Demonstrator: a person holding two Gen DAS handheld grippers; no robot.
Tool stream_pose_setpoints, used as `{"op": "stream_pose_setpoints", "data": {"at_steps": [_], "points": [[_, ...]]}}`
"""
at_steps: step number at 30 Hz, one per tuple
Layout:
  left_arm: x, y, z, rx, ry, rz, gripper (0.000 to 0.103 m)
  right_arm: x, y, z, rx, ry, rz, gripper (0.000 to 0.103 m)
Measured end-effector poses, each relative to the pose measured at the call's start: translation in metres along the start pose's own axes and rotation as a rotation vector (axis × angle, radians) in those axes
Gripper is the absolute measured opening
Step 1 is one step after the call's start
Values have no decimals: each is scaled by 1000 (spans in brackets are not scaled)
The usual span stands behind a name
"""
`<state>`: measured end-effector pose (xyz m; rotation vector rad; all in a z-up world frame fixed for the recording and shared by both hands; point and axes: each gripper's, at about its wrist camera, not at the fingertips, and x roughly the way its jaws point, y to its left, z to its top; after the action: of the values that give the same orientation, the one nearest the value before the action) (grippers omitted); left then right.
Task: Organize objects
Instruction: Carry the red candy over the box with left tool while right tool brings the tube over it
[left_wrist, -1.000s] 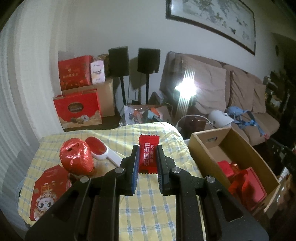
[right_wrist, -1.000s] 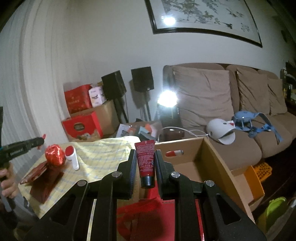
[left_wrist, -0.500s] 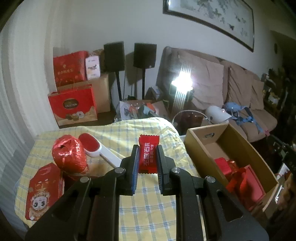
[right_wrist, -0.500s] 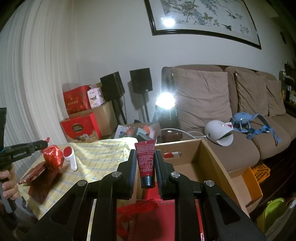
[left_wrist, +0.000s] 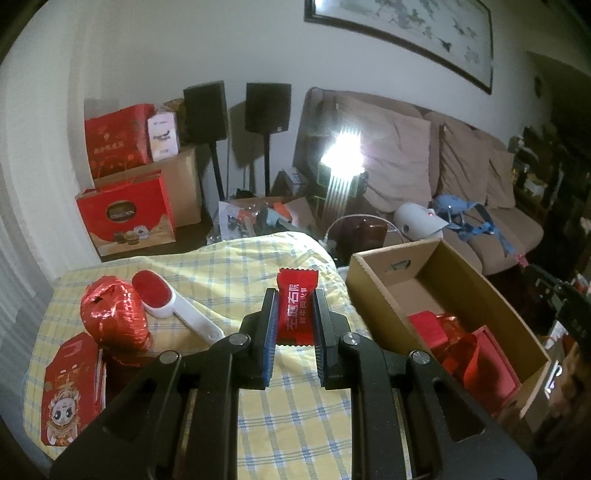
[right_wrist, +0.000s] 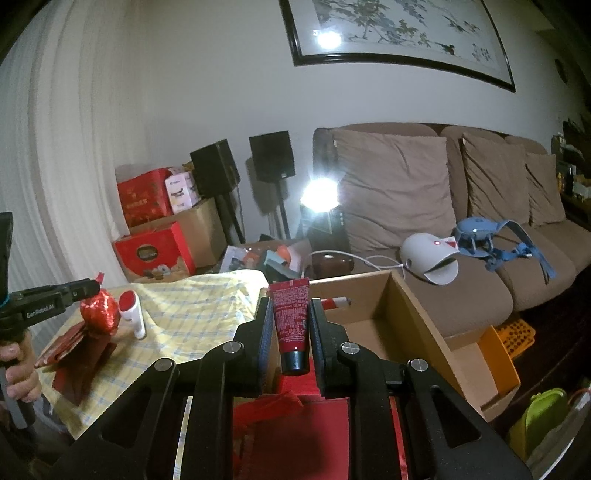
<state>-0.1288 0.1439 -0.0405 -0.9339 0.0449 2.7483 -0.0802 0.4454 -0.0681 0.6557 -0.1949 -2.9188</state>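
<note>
**Both grippers loaded beside the box**

Our left gripper (left_wrist: 295, 323) pinches a red candy packet (left_wrist: 296, 306) above the checked tablecloth (left_wrist: 295, 417); the cardboard box (left_wrist: 384, 284) lies to its right. Our right gripper (right_wrist: 290, 332) clamps a red tube (right_wrist: 291, 321), cap toward us, over that box (right_wrist: 417, 317), tablecloth to its left.

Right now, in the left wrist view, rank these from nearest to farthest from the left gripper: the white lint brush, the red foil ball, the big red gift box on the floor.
From the left gripper, shut on a red candy packet:
1. White lint brush, just left, on the tablecloth.
2. Red foil ball, farther left, beside the brush.
3. Big red gift box, far back left, on the floor.
</note>
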Motion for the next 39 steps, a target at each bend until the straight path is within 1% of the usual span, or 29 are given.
{"op": "stream_pose_setpoints", "data": {"at_steps": [8,15,19,39], "points": [[-1,-16,1,33,-7,-35,16,-1,-7,0,6,3,-24,18],[2,-25,4,38,-3,-60,16,-2,-12,0,19,8,-34,18],[1,-31,8,49,-13,-76,16,0,-12,0,19,11,-36,18],[9,-73,18,84,-8,-160,16,-2,-28,1,35,13,-75,18]]}}
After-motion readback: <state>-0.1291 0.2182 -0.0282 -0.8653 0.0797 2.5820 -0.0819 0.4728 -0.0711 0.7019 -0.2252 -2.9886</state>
